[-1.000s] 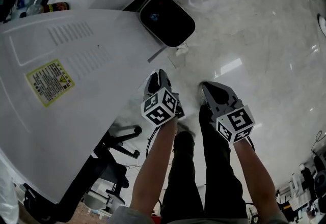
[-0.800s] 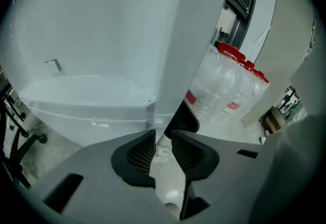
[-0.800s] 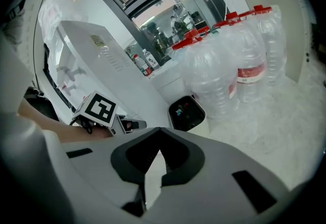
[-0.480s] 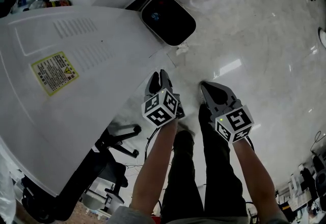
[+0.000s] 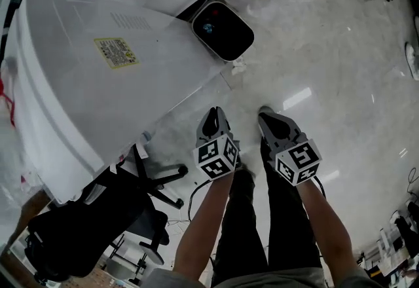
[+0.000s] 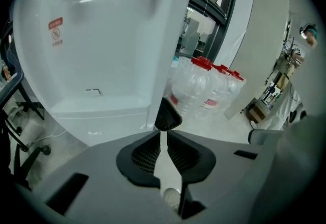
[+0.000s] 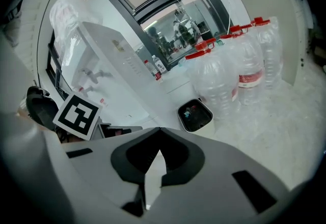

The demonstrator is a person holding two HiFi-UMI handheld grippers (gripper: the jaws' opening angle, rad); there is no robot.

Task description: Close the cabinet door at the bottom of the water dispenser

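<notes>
Head view: left gripper (image 5: 213, 114) and right gripper (image 5: 264, 114) had lifted well clear of the water dispenser (image 5: 98, 77). Left gripper view: jaws just closed to a slit, empty; cabinet door (image 6: 102, 70) looked flush, judged shut. Right gripper view: jaws pressed together, empty.

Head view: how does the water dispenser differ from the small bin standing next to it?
The water dispenser has a white body, while the bin shows a dark open mouth. The water dispenser is far bigger than the bin. The water dispenser carries a yellow label, and the bin shows none. Both stand side by side on the glossy floor.
</notes>
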